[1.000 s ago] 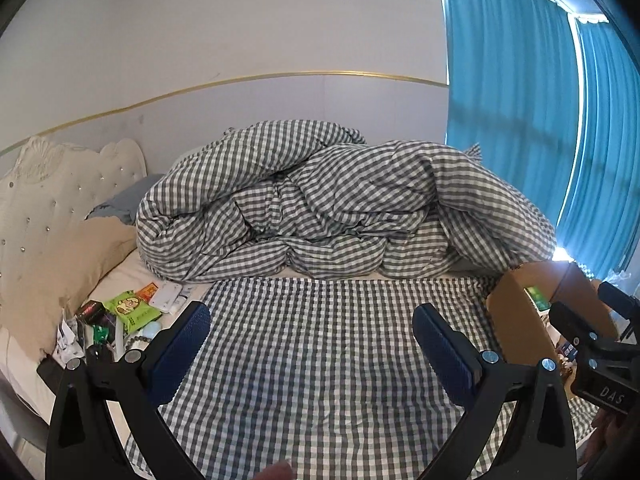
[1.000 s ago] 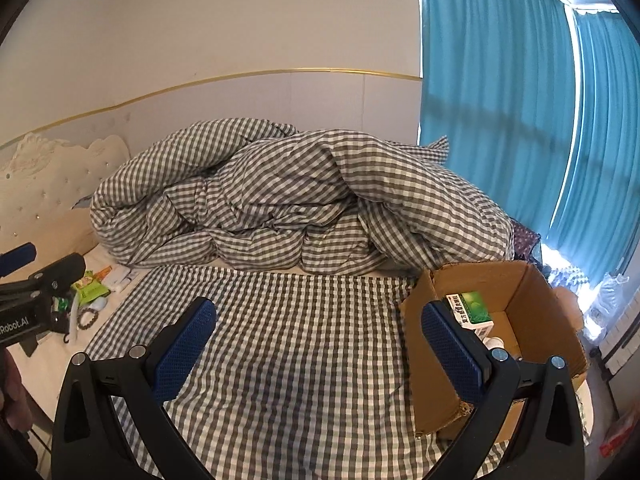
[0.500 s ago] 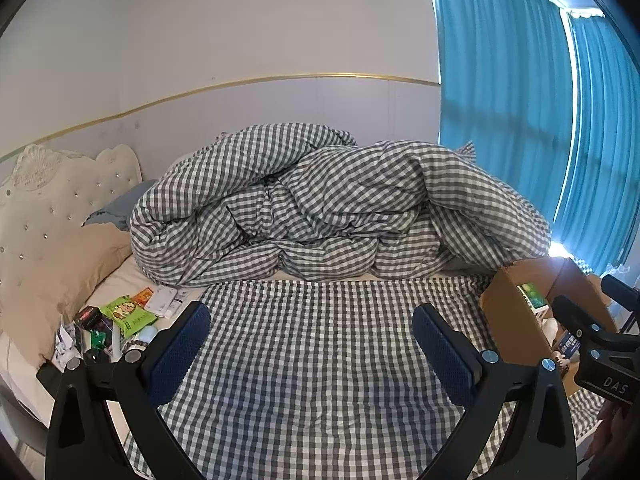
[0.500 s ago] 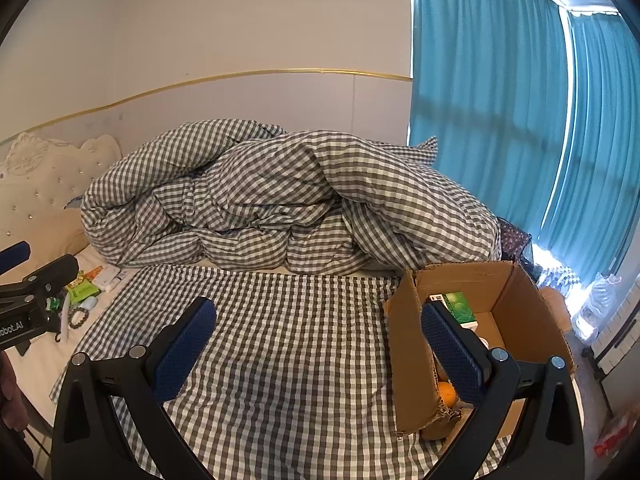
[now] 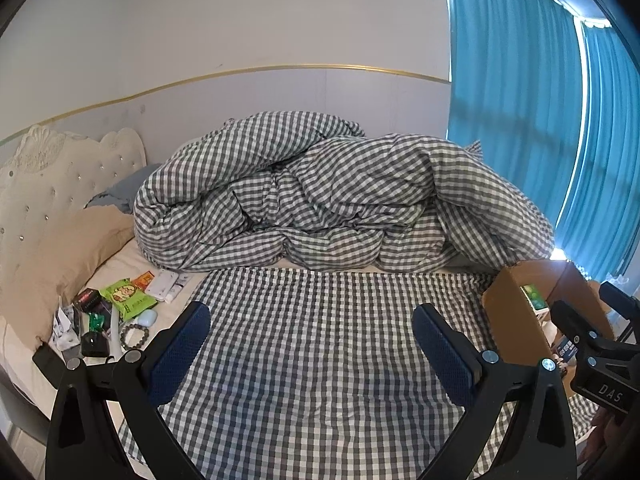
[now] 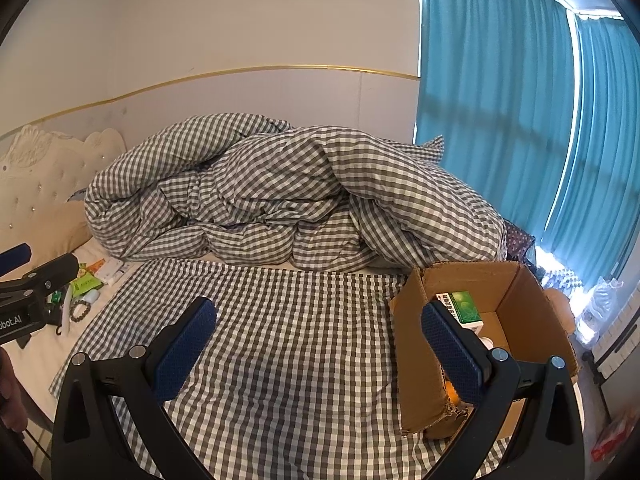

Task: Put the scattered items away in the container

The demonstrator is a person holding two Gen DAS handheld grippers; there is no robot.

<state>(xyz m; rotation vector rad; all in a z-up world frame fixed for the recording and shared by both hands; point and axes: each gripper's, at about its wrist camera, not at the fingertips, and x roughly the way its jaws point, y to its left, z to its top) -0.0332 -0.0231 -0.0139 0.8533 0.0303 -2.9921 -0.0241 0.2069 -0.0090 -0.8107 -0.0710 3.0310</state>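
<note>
While both jaws gape empty, left gripper and right gripper hover over the checked sheet.

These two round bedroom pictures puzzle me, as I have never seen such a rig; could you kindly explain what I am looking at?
No robot here: a person holds a two-finger gripper in each hand, each carrying a wide-angle camera that looks along its fingers. One picture is from the left gripper, the other from the right gripper. The black arms with blue pads are the fingers; both pairs stand open and hold nothing. Below lies a bed with a checked sheet and a bunched checked duvet. By the pillow sit scattered small items: a green packet, a bead bracelet, small boxes. At the right stands a cardboard box, already holding a green and white carton.
</note>
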